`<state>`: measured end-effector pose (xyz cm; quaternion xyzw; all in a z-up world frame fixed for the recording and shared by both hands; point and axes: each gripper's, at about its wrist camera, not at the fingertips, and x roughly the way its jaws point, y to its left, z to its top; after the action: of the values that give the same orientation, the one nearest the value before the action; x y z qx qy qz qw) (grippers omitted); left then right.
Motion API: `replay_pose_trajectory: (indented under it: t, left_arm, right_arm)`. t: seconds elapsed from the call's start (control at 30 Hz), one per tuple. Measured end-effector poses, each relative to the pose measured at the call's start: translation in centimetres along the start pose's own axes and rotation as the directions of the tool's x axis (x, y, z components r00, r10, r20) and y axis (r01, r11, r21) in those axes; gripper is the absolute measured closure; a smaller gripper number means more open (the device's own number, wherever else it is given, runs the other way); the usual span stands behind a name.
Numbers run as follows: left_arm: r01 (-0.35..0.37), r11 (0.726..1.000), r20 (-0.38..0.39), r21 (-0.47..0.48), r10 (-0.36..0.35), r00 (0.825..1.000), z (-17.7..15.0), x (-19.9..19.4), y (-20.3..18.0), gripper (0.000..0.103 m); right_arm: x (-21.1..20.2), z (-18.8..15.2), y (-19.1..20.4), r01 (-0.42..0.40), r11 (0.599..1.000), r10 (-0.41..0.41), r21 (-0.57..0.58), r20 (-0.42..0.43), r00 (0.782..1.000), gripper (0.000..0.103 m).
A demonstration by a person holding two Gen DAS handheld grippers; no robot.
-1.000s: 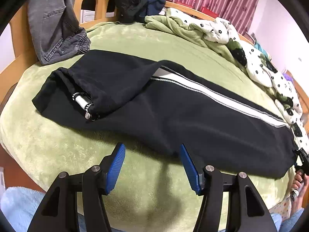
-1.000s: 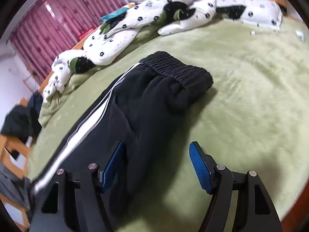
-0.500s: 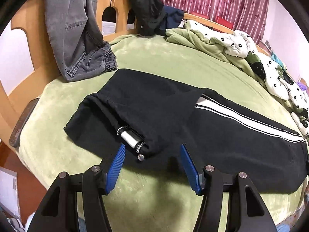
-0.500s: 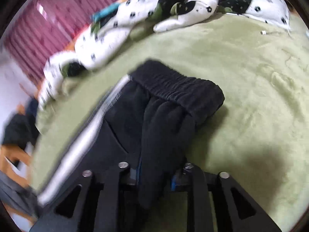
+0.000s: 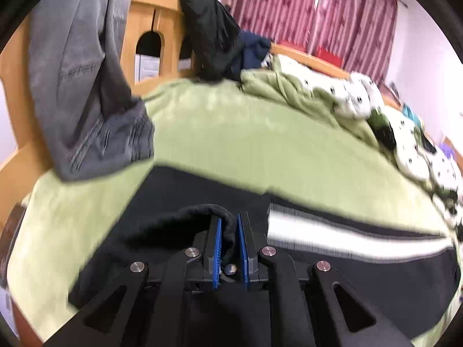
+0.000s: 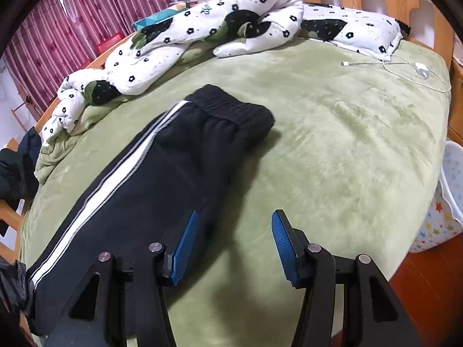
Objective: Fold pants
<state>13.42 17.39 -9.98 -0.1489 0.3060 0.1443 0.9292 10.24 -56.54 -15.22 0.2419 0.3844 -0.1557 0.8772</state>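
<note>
The black pants [image 6: 139, 179] lie flat along the green blanket [image 6: 332, 150], soft, limp, likely best held by hems, the left gripper [image 5: 229, 240] clamped on their drawstring end, the right gripper [image 6: 234, 243] opening, empty, beside their cuff.

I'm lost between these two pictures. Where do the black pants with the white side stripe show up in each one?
Left wrist view: black pants with the white side stripe fill the bottom, their hem pinched in the left gripper.
Right wrist view: same pants run lower left to centre, waistband farthest away.
Shared landmark: the flower-print white quilt.
</note>
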Motion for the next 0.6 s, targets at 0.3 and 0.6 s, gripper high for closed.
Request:
replay_pose_trajectory:
  t: [0.3, 0.6]
  left_arm:
    - [0.009, 0.993, -0.073, -0.115, -0.017, 0.997, 2.4, 4.5, 3.4, 0.081]
    - [0.047, 0.998, -0.095, -0.032, -0.050, 0.994, 1.0, 5.1, 3.1, 0.039]
  right_arm:
    - [-2.8, -1.0, 8.6, 0.003, 0.994, 0.000, -0.112, 0.021, 1.000, 0.050]
    - [-2.6, -3.0, 17.8, -0.068, 0.972, 0.072, -0.225, 0.008, 0.997, 0.050]
